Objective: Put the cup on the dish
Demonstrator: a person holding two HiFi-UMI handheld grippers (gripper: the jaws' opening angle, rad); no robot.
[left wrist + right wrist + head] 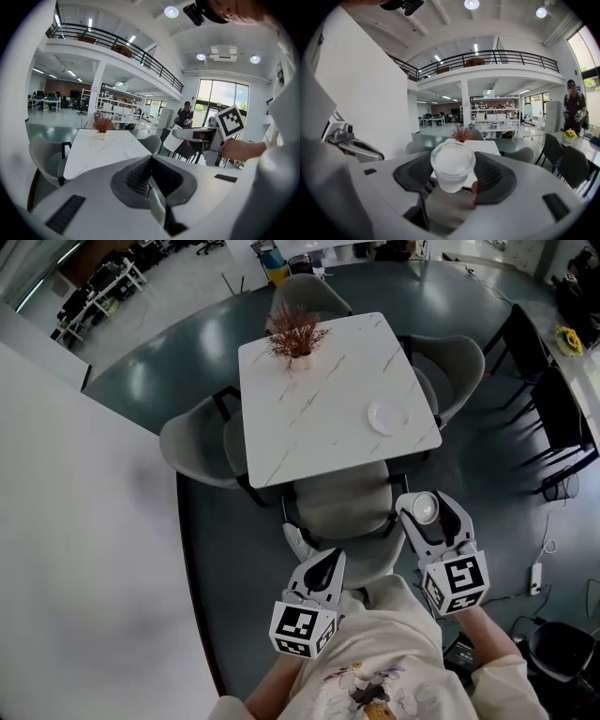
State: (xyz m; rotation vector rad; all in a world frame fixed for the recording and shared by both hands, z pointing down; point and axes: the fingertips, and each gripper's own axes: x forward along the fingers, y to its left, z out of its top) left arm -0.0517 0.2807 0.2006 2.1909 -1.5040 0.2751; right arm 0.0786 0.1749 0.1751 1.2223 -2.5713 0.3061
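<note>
A translucent white cup [452,165] sits between the dark pads of my right gripper [452,172], which is shut on it. In the head view this gripper [427,514] hangs with the cup [425,506] below the near edge of the white marble table [319,418], above a chair. The white dish [387,416] lies on the table near its right edge, apart from the cup. My left gripper [322,570] is held low by the person's body, its jaws together and holding nothing. The left gripper view shows its pads [140,176] meeting, with the right gripper [206,136] off to the right.
A small potted reddish plant [295,334] stands at the table's far end. Grey chairs surround the table: one on the left [192,442], one on the right [455,362], one at the near side [342,507]. A person [573,110] stands far right by dark tables.
</note>
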